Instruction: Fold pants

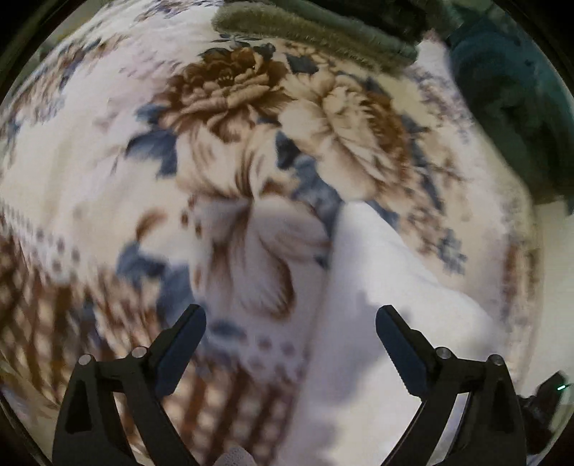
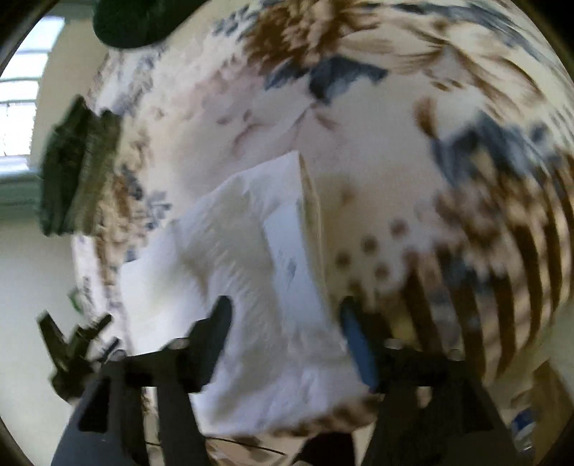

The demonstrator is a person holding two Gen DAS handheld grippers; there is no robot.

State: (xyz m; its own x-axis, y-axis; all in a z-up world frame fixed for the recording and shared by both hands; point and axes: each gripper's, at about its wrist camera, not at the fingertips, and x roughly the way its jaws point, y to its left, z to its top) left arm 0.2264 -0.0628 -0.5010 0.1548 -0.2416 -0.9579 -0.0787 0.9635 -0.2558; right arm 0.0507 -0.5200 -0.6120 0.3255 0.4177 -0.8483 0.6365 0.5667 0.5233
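White pants (image 1: 376, 304) lie on a floral blanket (image 1: 222, 143); in the left wrist view they run from the centre down to the lower right. My left gripper (image 1: 290, 319) is open and empty above the blanket, its right finger over the white cloth. In the right wrist view the pants (image 2: 244, 251) lie partly folded, with a raised fold edge at the centre. My right gripper (image 2: 283, 312) is open, its jaws standing either side of the white cloth just above it. The left gripper (image 2: 79, 344) shows at the lower left of the right wrist view.
Dark green fuzzy cloth (image 1: 315, 32) lies at the blanket's far edge, with more dark cloth (image 1: 509, 100) at the right. In the right wrist view a green cloth (image 2: 79, 179) lies at the left, beyond it a window (image 2: 21, 107) and pale floor (image 2: 28, 286).
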